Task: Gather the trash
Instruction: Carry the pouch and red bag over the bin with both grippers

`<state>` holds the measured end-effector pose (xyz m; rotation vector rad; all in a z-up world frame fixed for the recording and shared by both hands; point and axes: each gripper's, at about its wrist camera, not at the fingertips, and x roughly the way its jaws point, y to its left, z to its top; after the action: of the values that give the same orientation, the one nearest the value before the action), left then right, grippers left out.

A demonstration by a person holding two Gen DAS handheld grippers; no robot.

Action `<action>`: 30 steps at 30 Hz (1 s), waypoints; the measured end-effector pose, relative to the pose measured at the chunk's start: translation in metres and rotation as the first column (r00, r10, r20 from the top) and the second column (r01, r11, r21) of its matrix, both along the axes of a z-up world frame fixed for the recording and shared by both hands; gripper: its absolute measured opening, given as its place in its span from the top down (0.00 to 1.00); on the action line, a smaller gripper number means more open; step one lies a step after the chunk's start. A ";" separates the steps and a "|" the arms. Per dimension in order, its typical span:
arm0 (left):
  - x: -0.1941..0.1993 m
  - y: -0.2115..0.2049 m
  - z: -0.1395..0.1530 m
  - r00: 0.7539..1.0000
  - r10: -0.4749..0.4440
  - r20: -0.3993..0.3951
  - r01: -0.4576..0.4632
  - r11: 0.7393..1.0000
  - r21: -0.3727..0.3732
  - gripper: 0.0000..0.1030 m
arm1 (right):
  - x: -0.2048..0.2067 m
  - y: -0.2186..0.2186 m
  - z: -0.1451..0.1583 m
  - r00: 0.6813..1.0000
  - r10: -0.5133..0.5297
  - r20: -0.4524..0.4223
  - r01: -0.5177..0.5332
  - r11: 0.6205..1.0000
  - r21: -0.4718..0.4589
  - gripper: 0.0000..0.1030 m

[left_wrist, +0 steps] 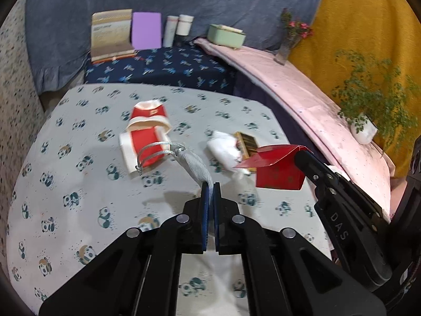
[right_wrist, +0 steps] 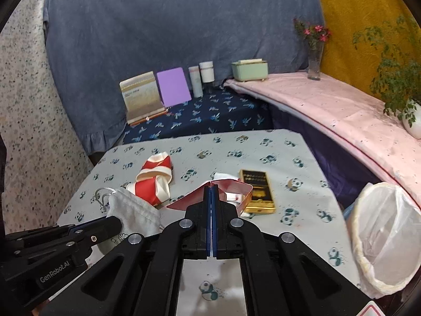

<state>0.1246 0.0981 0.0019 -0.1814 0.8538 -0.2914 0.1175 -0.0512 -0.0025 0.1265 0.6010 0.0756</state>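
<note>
My left gripper (left_wrist: 210, 187) is shut on the bottom of a grey drawstring pouch (left_wrist: 193, 164), which hangs lifted above the panda-print table (left_wrist: 79, 210). My right gripper (right_wrist: 211, 189) is shut on the edge of a folded red paper box (right_wrist: 234, 185) and holds it off the table. That red box (left_wrist: 279, 169) also shows at the right of the left wrist view. On the table lie a red-and-white crumpled wrapper (left_wrist: 147, 134), a white tissue (left_wrist: 223, 150) and a black-and-gold box (right_wrist: 257, 192).
A bin with a white liner (right_wrist: 389, 237) stands by the table's right edge. Behind the table, a dark blue shelf holds a stand-up card (right_wrist: 142, 97), a purple card (right_wrist: 173, 87) and two bottles. The pink ledge carries a green box (right_wrist: 250, 69), a flower vase (right_wrist: 314, 63) and a potted plant (right_wrist: 413, 115).
</note>
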 end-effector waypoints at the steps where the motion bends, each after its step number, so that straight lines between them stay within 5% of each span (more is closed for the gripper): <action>1: -0.001 -0.005 0.003 1.000 -0.009 0.005 0.009 1.000 0.001 0.97 | -0.004 -0.006 0.004 1.000 -0.010 0.009 0.010 1.000 0.002 0.99; 14: -0.015 -0.095 0.029 0.981 -0.189 0.047 0.189 0.982 0.002 0.97 | -0.048 -0.094 0.023 0.983 -0.170 0.065 0.169 0.985 0.022 0.99; 30: -0.024 -0.214 0.029 0.920 -0.388 0.045 0.388 0.921 0.017 0.97 | -0.093 -0.210 0.001 0.924 -0.380 0.036 0.377 0.924 0.068 0.99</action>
<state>0.1010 -0.1158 0.0312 0.0057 0.8404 -0.6626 0.0248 -0.2612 -0.0013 0.2969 0.5164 -0.2785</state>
